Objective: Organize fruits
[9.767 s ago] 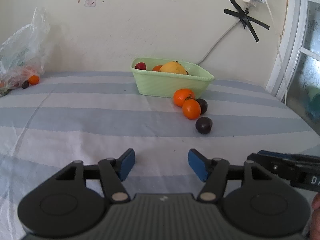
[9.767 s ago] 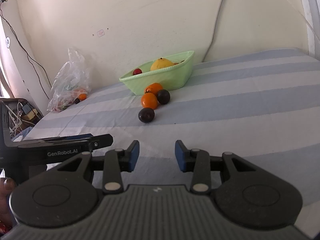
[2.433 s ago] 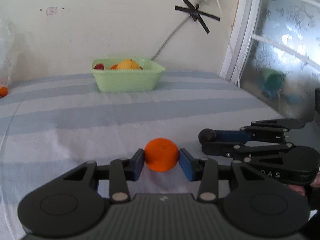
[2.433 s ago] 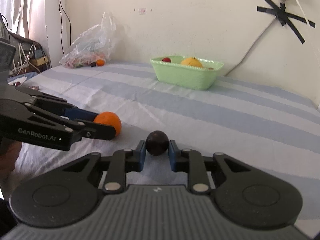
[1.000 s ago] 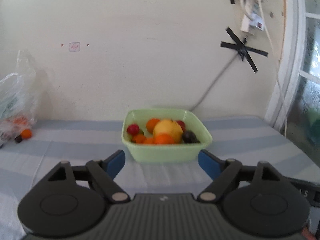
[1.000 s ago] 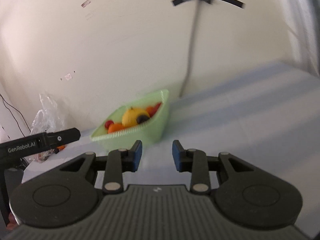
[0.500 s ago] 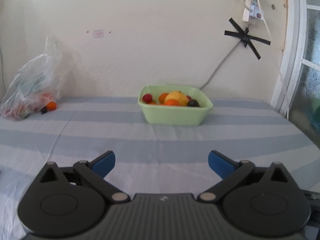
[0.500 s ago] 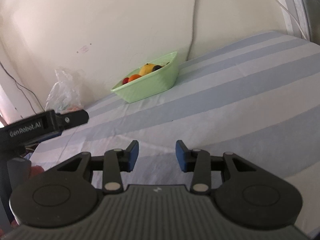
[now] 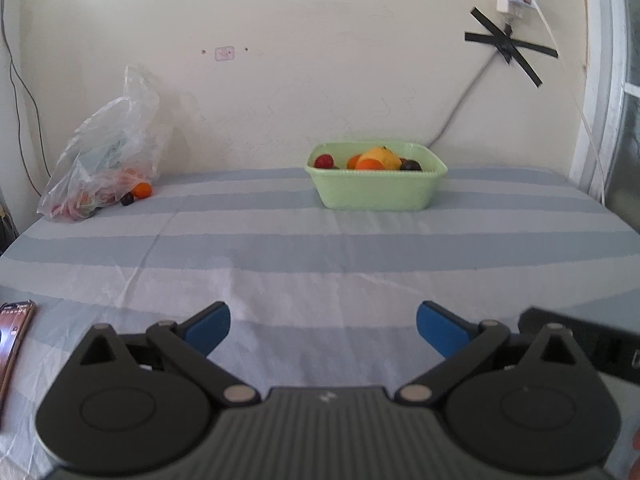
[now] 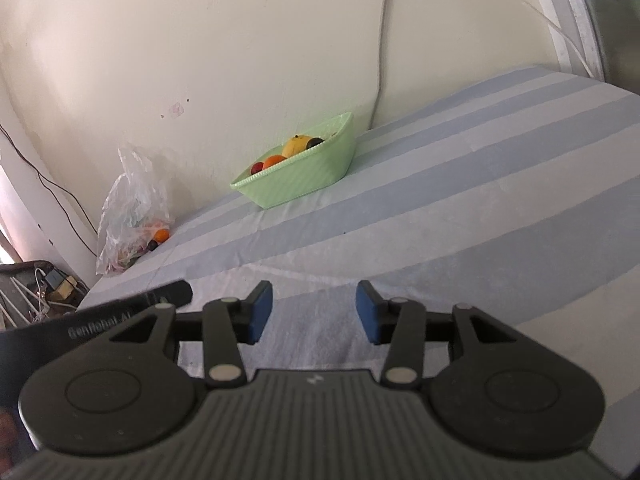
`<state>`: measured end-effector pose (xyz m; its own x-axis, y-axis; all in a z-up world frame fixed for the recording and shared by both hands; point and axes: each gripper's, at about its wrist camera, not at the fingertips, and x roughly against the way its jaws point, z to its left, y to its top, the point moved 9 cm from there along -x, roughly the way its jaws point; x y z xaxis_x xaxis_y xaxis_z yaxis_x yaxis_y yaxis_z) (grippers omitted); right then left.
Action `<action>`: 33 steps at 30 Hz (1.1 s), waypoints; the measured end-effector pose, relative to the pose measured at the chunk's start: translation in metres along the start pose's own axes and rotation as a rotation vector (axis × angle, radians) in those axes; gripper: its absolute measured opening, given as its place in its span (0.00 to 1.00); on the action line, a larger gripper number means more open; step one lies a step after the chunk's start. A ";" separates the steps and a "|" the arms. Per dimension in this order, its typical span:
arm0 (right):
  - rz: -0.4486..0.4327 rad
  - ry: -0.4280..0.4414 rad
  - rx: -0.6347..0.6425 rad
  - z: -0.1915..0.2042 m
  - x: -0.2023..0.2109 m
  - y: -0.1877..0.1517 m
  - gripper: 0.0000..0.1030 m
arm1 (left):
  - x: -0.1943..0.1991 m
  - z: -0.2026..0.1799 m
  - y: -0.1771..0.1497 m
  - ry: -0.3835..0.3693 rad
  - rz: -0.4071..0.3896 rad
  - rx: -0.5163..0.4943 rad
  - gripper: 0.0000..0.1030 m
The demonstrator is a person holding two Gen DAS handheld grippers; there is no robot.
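A light green basket stands at the back of the striped bed, near the wall. It holds a yellow fruit, oranges, a red fruit and a dark plum. It also shows in the right wrist view. My left gripper is open wide and empty, low over the near part of the bed. My right gripper is open and empty beside it. Both are far from the basket.
A clear plastic bag with more fruit lies at the back left; an orange and a dark fruit sit at its mouth. A phone lies at the left bed edge. A cable runs down the wall.
Both grippers have let go of the orange and the plum, which now lie in the basket. Both have drawn back from the basket. The right jaws have opened wider.
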<state>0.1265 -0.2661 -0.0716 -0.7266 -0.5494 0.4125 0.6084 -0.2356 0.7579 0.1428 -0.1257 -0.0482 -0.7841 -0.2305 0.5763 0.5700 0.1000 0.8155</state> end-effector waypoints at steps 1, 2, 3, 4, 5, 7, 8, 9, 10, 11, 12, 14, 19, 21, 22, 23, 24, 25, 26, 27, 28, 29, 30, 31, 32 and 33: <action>-0.003 -0.001 -0.003 0.000 0.001 0.000 0.52 | 0.000 -0.002 -0.002 0.000 0.007 -0.002 1.00; -0.002 -0.001 -0.004 -0.001 0.001 0.000 0.52 | 0.000 -0.003 -0.004 0.001 0.013 -0.004 1.00; 0.000 -0.001 -0.007 -0.002 0.002 -0.001 0.52 | 0.000 -0.004 -0.006 0.002 0.019 -0.004 1.00; 0.001 0.000 -0.013 -0.002 0.002 -0.001 0.52 | 0.000 -0.006 -0.008 0.001 0.023 -0.003 1.00; 0.003 0.002 -0.016 -0.003 0.002 -0.001 0.52 | 0.000 -0.007 -0.010 0.000 0.027 -0.002 1.00; 0.004 0.001 -0.022 -0.005 0.002 -0.001 0.53 | 0.001 -0.009 -0.014 0.003 0.033 -0.001 1.00; 0.004 0.000 -0.026 -0.006 0.003 -0.001 0.54 | 0.000 -0.010 -0.015 0.008 0.036 -0.001 1.00; 0.003 0.000 -0.031 -0.007 0.003 -0.001 0.57 | 0.000 -0.010 -0.016 0.016 0.038 -0.003 1.00; 0.003 0.001 -0.036 -0.008 0.003 -0.001 0.58 | 0.000 -0.010 -0.017 0.024 0.040 -0.005 1.00; 0.004 0.002 -0.040 -0.009 0.003 -0.001 0.58 | 0.000 -0.011 -0.018 0.031 0.042 -0.009 1.00; 0.006 0.004 -0.044 -0.010 0.003 -0.002 0.58 | 0.000 -0.011 -0.018 0.036 0.044 -0.013 1.00; 0.011 0.005 -0.054 -0.012 0.002 -0.002 0.58 | -0.001 -0.012 -0.019 0.034 0.047 -0.018 1.00; 0.013 0.008 -0.070 -0.016 0.001 -0.003 0.58 | -0.001 -0.012 -0.018 0.028 0.043 -0.012 1.00; 0.016 0.009 -0.075 -0.017 0.000 -0.003 0.58 | -0.001 -0.012 -0.018 0.020 0.042 -0.015 1.00; 0.018 0.009 -0.075 -0.017 0.000 -0.003 0.58 | -0.001 -0.013 -0.019 0.018 0.043 -0.017 1.00; 0.019 0.009 -0.076 -0.017 0.000 -0.004 0.58 | -0.002 -0.014 -0.019 0.017 0.043 -0.019 1.00; 0.021 0.008 -0.076 -0.017 -0.001 -0.004 0.59 | -0.002 -0.014 -0.019 0.015 0.044 -0.021 1.00; 0.023 0.008 -0.076 -0.018 -0.001 -0.004 0.59 | -0.002 -0.015 -0.019 0.012 0.043 -0.022 1.00; 0.024 0.007 -0.077 -0.018 -0.002 -0.004 0.59 | -0.002 -0.015 -0.019 0.010 0.042 -0.022 1.00; 0.022 0.007 -0.077 -0.018 -0.002 -0.004 0.59 | -0.002 -0.015 -0.019 0.009 0.040 -0.022 1.00; 0.021 0.006 -0.077 -0.017 -0.002 -0.004 0.59 | -0.002 -0.015 -0.019 0.007 0.041 -0.022 1.00; 0.021 0.006 -0.076 -0.018 -0.002 -0.004 0.59 | -0.002 -0.015 -0.019 0.005 0.044 -0.022 1.00; 0.020 0.005 -0.076 -0.018 -0.002 -0.004 0.59 | -0.003 -0.015 -0.020 0.002 0.048 -0.024 1.00; 0.018 0.004 -0.076 -0.018 -0.002 -0.004 0.59 | -0.004 -0.015 -0.020 0.001 0.051 -0.025 1.00; 0.016 0.002 -0.075 -0.018 -0.002 -0.004 0.59 | -0.004 -0.014 -0.020 0.005 0.052 -0.027 1.00; 0.011 -0.001 -0.077 -0.018 -0.001 -0.003 0.59 | -0.005 -0.014 -0.020 0.010 0.054 -0.028 1.00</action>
<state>0.1310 -0.2792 -0.0835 -0.7200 -0.5513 0.4215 0.6392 -0.2903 0.7121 0.1387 -0.1399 -0.0683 -0.7497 -0.2354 0.6185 0.6180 0.0851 0.7815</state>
